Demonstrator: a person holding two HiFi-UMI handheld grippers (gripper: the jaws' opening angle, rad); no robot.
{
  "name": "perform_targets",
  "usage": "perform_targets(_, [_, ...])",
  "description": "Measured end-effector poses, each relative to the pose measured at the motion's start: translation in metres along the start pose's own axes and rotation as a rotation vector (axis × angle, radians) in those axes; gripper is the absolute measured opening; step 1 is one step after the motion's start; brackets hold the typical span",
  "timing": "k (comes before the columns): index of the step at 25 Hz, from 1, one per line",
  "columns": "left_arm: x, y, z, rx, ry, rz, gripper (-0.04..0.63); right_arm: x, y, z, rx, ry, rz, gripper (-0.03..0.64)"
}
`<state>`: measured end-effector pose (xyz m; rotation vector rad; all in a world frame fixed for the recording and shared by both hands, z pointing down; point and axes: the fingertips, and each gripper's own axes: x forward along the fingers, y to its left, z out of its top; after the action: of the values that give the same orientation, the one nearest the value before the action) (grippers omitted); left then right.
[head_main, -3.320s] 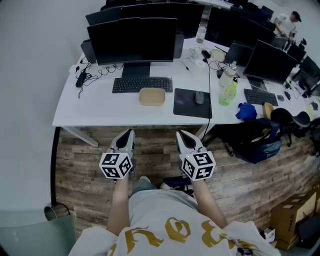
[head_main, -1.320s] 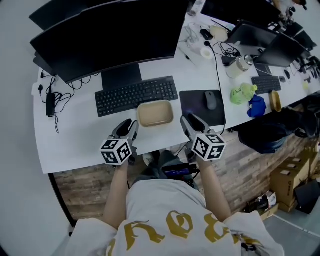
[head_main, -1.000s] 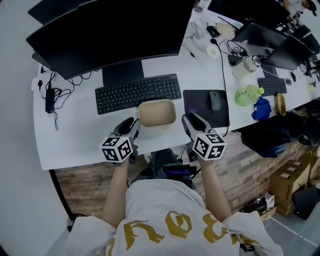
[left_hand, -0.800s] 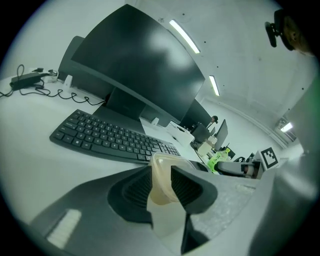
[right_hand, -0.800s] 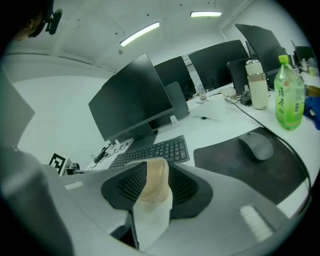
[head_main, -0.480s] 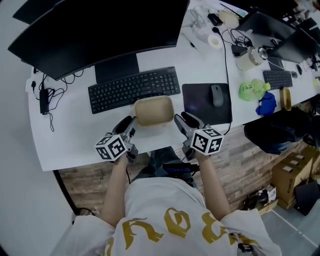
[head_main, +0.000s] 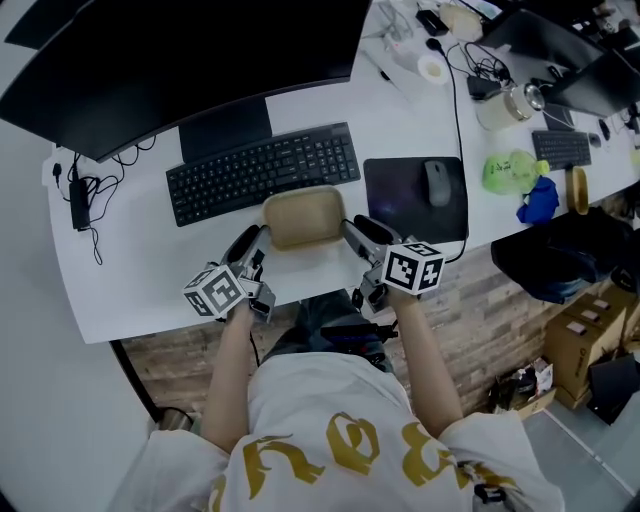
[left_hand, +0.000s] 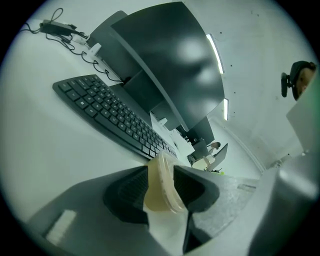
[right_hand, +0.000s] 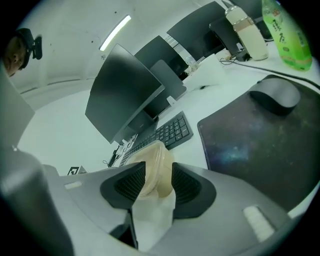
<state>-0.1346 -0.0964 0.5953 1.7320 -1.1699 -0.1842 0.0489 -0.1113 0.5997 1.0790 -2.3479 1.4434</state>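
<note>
A shallow beige container (head_main: 305, 215) lies on the white desk (head_main: 130, 270) just in front of the black keyboard (head_main: 262, 170). My left gripper (head_main: 250, 238) reaches its left edge and my right gripper (head_main: 355, 228) its right edge. In the left gripper view the container's rim (left_hand: 160, 185) fills the narrow gap between the dark ribbed pads (left_hand: 127, 192). The right gripper view shows the container (right_hand: 156, 167) the same way between the pads (right_hand: 187, 187). Both sets of jaws stand slightly apart around it, and the container rests on the desk.
A large dark monitor (head_main: 190, 60) stands behind the keyboard. Right of the container lies a black mouse pad (head_main: 410, 205) with a mouse (head_main: 436, 183). Further right are a green bottle (head_main: 510, 170), a blue cloth (head_main: 538, 203) and a black bag (head_main: 560, 265). A power adapter with cables (head_main: 78, 200) sits far left.
I have stepped up to the desk and both grippers moved forward to the container's two sides. The gap between each gripper's jaws looks unchanged.
</note>
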Motion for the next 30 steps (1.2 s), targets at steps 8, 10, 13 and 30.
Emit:
perform_targets(8, [0.005, 0.002, 0.000, -0.035, 0.001, -0.031, 0.134, 0.009, -0.003, -0.001, 0.041, 0.016, 0.028, 0.109])
perform_targets(10, [0.005, 0.002, 0.000, -0.035, 0.005, -0.028, 0.126, 0.010, -0.002, 0.000, 0.051, 0.015, 0.040, 0.092])
perform_targets(13, [0.004, 0.001, 0.001, -0.029, 0.008, -0.020, 0.106, 0.010, 0.001, 0.001, 0.046, 0.011, 0.044, 0.072])
perform_targets(30, [0.006, -0.013, 0.007, 0.025, 0.030, -0.028, 0.101, 0.001, 0.009, 0.004, 0.028, -0.007, 0.036, 0.087])
